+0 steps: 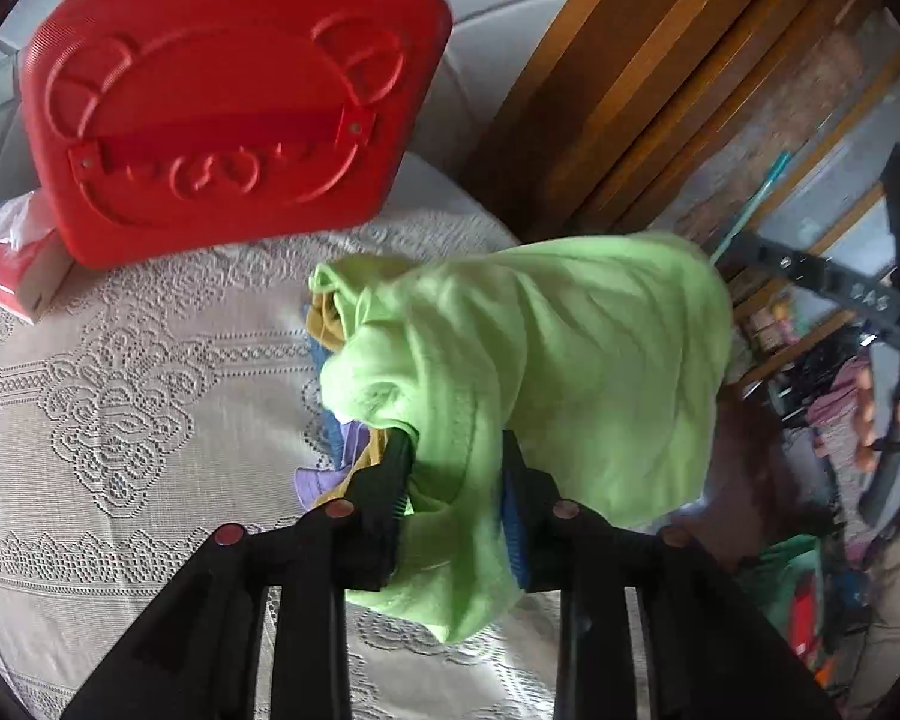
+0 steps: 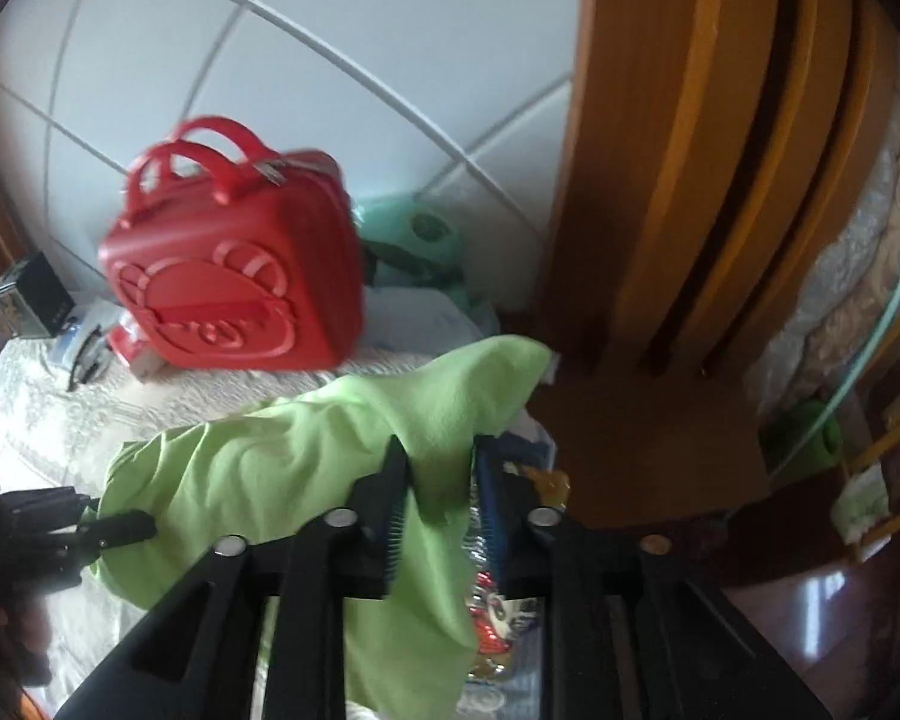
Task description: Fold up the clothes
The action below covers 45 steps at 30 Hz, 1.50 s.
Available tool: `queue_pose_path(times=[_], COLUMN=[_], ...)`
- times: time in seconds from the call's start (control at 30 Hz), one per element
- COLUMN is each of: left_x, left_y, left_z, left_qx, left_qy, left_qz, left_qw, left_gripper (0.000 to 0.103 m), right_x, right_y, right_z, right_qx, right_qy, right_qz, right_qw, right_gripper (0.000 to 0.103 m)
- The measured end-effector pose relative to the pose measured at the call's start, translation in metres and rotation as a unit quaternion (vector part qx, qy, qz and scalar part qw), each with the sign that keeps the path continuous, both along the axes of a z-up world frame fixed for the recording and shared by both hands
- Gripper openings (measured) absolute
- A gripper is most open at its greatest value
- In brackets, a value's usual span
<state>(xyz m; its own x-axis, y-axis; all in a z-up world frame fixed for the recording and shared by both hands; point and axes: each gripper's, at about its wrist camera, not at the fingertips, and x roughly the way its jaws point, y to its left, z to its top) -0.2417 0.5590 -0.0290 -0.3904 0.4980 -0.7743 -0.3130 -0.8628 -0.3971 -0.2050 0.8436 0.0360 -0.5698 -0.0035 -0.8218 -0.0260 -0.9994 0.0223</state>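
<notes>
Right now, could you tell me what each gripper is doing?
Left gripper: closed on the green cloth.
Right gripper: closed on the same cloth.

This is a lived-in home, probably a dining or utility corner. A table under a white lace tablecloth (image 1: 120, 396) holds a red child's case (image 1: 228, 108) at 11 o'clock and a tissue box (image 1: 18, 276) at 9 o'clock. White wall tiles (image 2: 330, 60) rise behind, a varnished wooden door frame (image 2: 720, 150) stands at 1 o'clock, and cluttered shelves (image 1: 810, 324) sit at 3 o'clock.
</notes>
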Motion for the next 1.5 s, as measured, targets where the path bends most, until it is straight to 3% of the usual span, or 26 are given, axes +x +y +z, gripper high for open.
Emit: queue_pose_path(times=[0.03, 0.1, 0.17, 0.37, 0.47, 0.5, 0.53, 0.6, 0.7, 0.83, 0.93, 1.0, 1.2, 1.5], left_x=[-0.003, -0.009, -0.015, 0.004, 0.014, 0.016, 0.020, 0.026, 0.040, 0.066, 0.075, 0.076, 0.077, 0.094], left_y=[0.008, 0.024, 0.040, 0.029, 0.025, 0.028, 0.030, 0.034, 0.044, 0.048, 0.044, 0.044, 0.039, 0.050], left_z=[-0.010, -0.029, -0.048, -0.029, -0.019, -0.015, -0.011, -0.006, -0.001, 0.018, 0.027, 0.027, 0.018, 0.018], left_qx=[-0.013, -0.040, -0.067, -0.116, -0.116, -0.115, -0.115, -0.119, -0.156, -0.199, -0.180, -0.198, -0.152, -0.165], left_qy=[-0.005, -0.014, -0.024, 0.020, 0.034, 0.042, 0.047, 0.051, 0.061, 0.120, 0.124, 0.122, 0.079, 0.096], left_qz=[-0.001, -0.003, -0.005, -0.003, -0.011, -0.013, -0.014, -0.010, -0.016, 0.006, 0.014, 0.027, 0.017, -0.006], left_qw=[0.9999, 0.9991, 0.9975, 0.9931, 0.9926, 0.9924, 0.9922, 0.9915, 0.9858, 0.9725, 0.9757, 0.9723, 0.9850, 0.9815], left_gripper=[0.037, 0.061, 0.075, 0.081, 0.103, 0.103, 0.103, 0.103, 0.103, 0.103, 0.103, 0.103, 0.103, 0.103], right_x=[-0.001, 0.006, 0.020, 0.062, 0.078, 0.082, 0.086, 0.096, 0.110, 0.128, 0.141, 0.148, 0.165, 0.178], right_y=[0.012, 0.030, 0.041, 0.047, 0.036, 0.030, 0.024, 0.012, -0.003, -0.020, -0.029, -0.035, -0.047, -0.049], right_z=[-0.016, -0.040, -0.057, -0.091, -0.096, -0.096, -0.096, -0.094, -0.091, -0.090, -0.088, -0.086, -0.083, -0.089], right_qx=[-0.012, -0.043, -0.068, -0.121, -0.133, -0.132, -0.130, -0.123, -0.112, -0.096, -0.095, -0.087, -0.071, -0.078], right_qy=[-0.009, -0.018, -0.022, -0.030, -0.028, -0.027, -0.024, -0.014, 0.005, 0.018, 0.021, 0.023, 0.026, 0.016], right_qz=[-0.010, -0.026, -0.033, -0.029, -0.023, -0.023, -0.024, -0.027, -0.042, -0.056, -0.058, -0.061, -0.071, -0.085], right_qw=[1.000, 0.999, 0.997, 0.992, 0.990, 0.991, 0.991, 0.992, 0.993, 0.994, 0.994, 0.994, 0.995, 0.993], right_gripper=[0.053, 0.053, 0.053, 0.053, 0.053, 0.057, 0.073, 0.093, 0.102, 0.102, 0.102, 0.102, 0.102, 0.102])
